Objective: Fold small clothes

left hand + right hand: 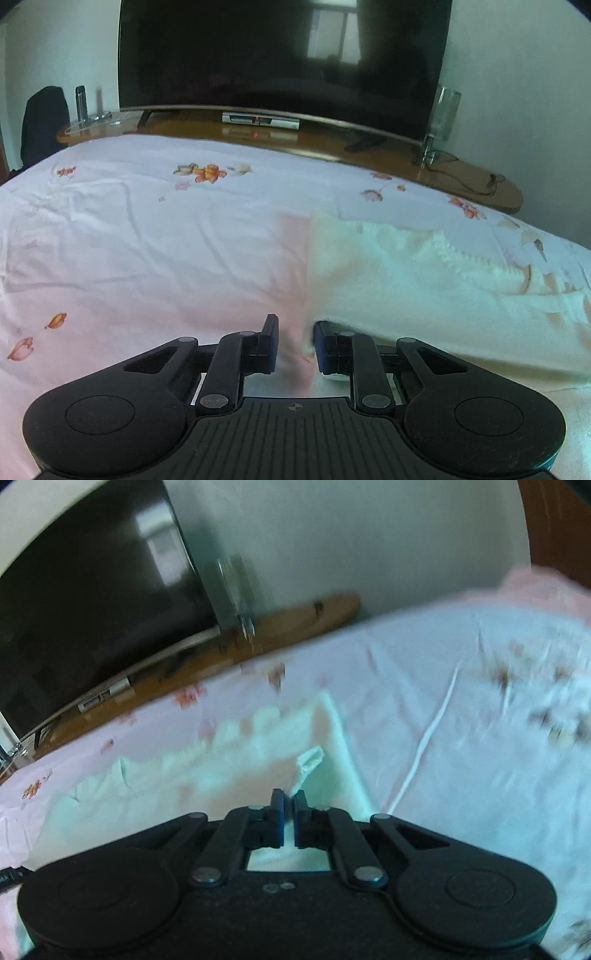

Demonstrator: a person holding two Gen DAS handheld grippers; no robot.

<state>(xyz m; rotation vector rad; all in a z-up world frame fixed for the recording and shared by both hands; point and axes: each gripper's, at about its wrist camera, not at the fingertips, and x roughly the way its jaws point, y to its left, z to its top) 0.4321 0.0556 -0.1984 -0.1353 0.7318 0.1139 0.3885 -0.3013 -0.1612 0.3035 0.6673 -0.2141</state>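
That pale mint garment (424, 280) lying flat on the flowered bedsheet (147, 229) looks soft, light and floppy, so corners and hems are probably the best spots to pinch. The right gripper (289, 805) is clamped on a corner. The left gripper (295, 343) sits at the near edge, jaws narrowed with a gap, fabric brushing one pad; can't tell if it's gripping.

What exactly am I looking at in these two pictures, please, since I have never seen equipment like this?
There is no robot here: a person holds a two-fingered claw in each hand, and a wide-angle camera on each looks forward along its fingers. One picture is from the left claw, the other from the right claw. Both look down on a bed with a flowered sheet; a pale garment lies on it, with a dark television behind. The right claw is shut on a bit of the garment's cloth. The left claw is nearly closed at the garment's corner; whether it grips is unclear.
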